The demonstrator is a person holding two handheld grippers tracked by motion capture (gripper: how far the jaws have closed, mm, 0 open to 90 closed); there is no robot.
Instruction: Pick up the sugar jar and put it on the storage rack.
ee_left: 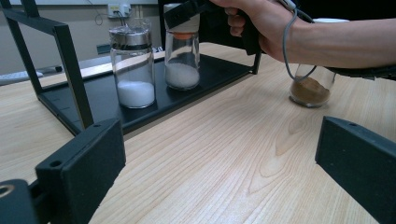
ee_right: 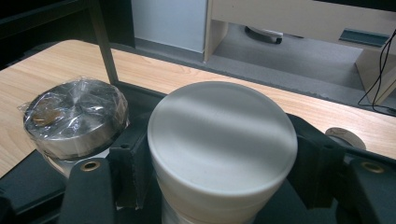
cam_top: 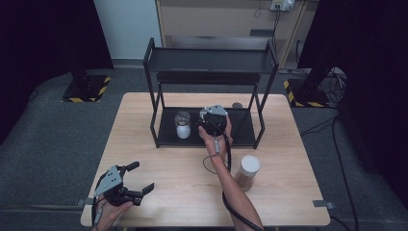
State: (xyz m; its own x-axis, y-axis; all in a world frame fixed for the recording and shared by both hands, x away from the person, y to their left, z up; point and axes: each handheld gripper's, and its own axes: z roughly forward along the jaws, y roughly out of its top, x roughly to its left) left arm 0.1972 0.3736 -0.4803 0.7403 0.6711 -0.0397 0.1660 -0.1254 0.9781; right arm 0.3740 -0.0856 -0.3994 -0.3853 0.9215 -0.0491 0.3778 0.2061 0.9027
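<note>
On the lower shelf of the black rack (cam_top: 243, 131) stands a glass jar of white powder with a white lid (ee_right: 223, 133). My right gripper (ee_right: 219, 156) is shut on it just under the lid, a black jaw pressing on each side. In the high view the right gripper (cam_top: 211, 124) covers that jar. To its left stands a second jar of white powder (cam_top: 183, 124) with a foil-wrapped silver lid (ee_right: 74, 114). In the left gripper view both jars (ee_left: 182, 60) (ee_left: 133, 65) stand side by side. My left gripper (cam_top: 143, 176) rests open near the table's front left corner, nothing between its jaws.
A white-lidded jar of brown powder (cam_top: 248, 172) stands on the wooden table (cam_top: 144, 144) right of the person's right forearm. The rack's upper shelf (cam_top: 210, 60) overhangs the jars. A small round object (cam_top: 237, 105) lies behind the rack.
</note>
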